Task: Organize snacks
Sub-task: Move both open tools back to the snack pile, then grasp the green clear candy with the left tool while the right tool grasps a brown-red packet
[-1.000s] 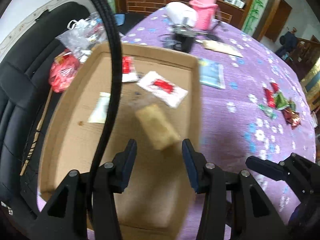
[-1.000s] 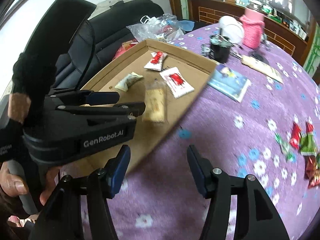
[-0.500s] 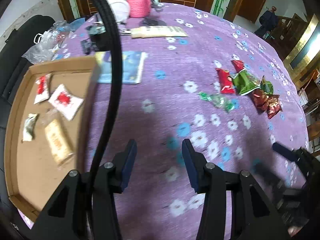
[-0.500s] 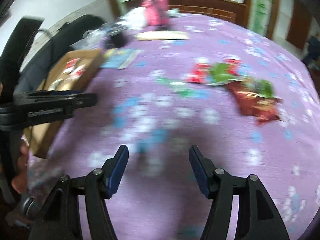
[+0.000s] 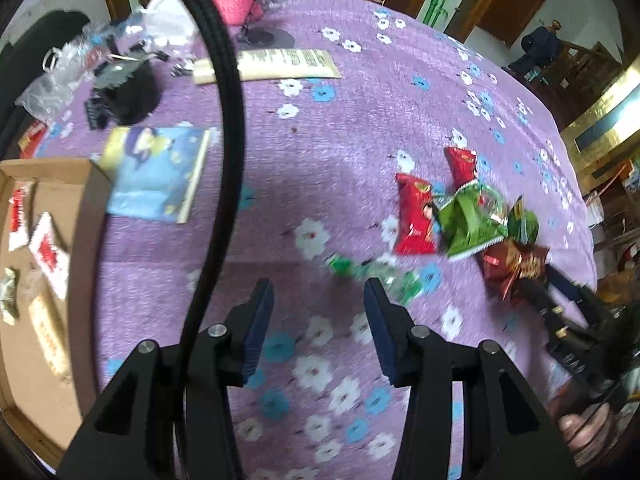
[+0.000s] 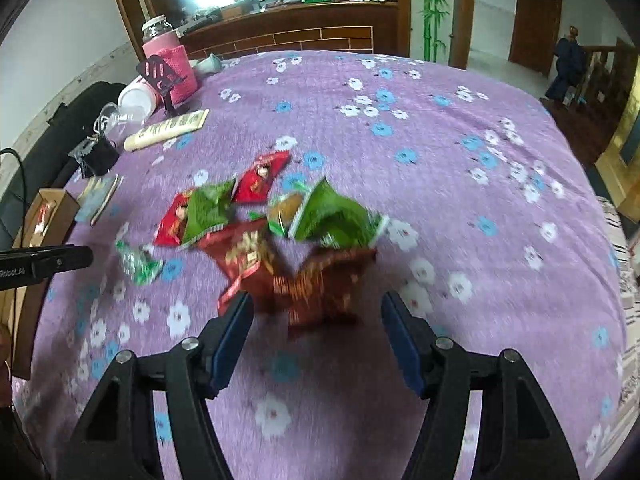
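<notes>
Swinging away from the cardboard box toward the snack packets heaped mid-table. Right gripper opening, nothing between; left gripper gaping, empty. Likely handling light, crinkly, slippery: pinching a flat sealed edge, gently.
</notes>
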